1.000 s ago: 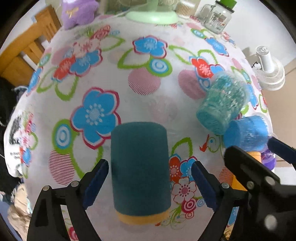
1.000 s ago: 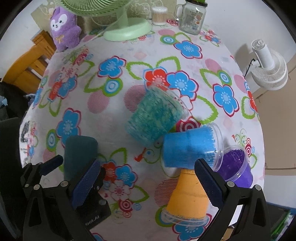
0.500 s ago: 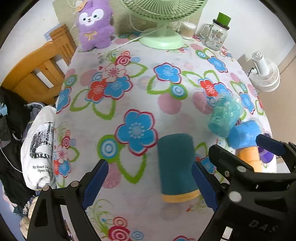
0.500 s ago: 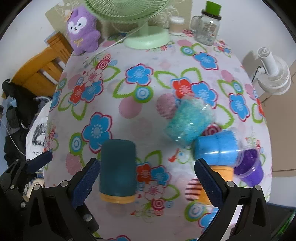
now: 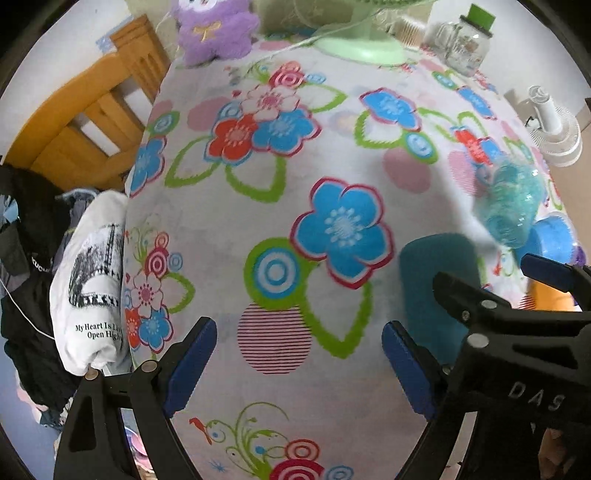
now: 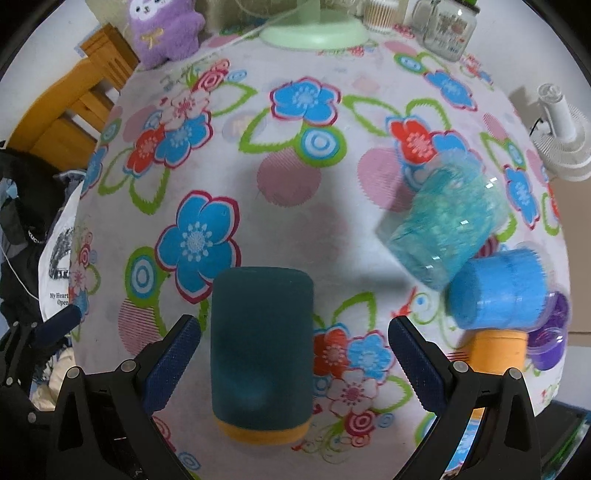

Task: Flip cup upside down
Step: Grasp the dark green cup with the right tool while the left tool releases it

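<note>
Cup: we see the dark teal cup [image 6: 262, 354] with a yellow-orange band at its near end, standing on the flowered desk [image 6: 295, 177]; in the right wrist view it sits between the two blue pads, touching neither.
Right gripper: our right gripper [image 6: 293, 354] has its jaws wide apart, one on each side of the cup, holding nothing.
Left gripper: our left gripper [image 5: 299, 363] also has its jaws apart and empty, over bare cloth; the cup [image 5: 436, 284] lies off to its right, partly hidden behind the right gripper's black frame.
Other cups: to the right of the teal cup we see a clear cup of turquoise filling [image 6: 447, 232] tilted on its side, a blue cup [image 6: 498, 291] touching it, an orange cup [image 6: 496, 350] below that, and a purple cup [image 6: 552, 332] at the desk's edge.
Far end of desk: a green fan base [image 6: 314, 31], a purple plush toy [image 6: 162, 29] and a glass jar [image 6: 448, 27].
</note>
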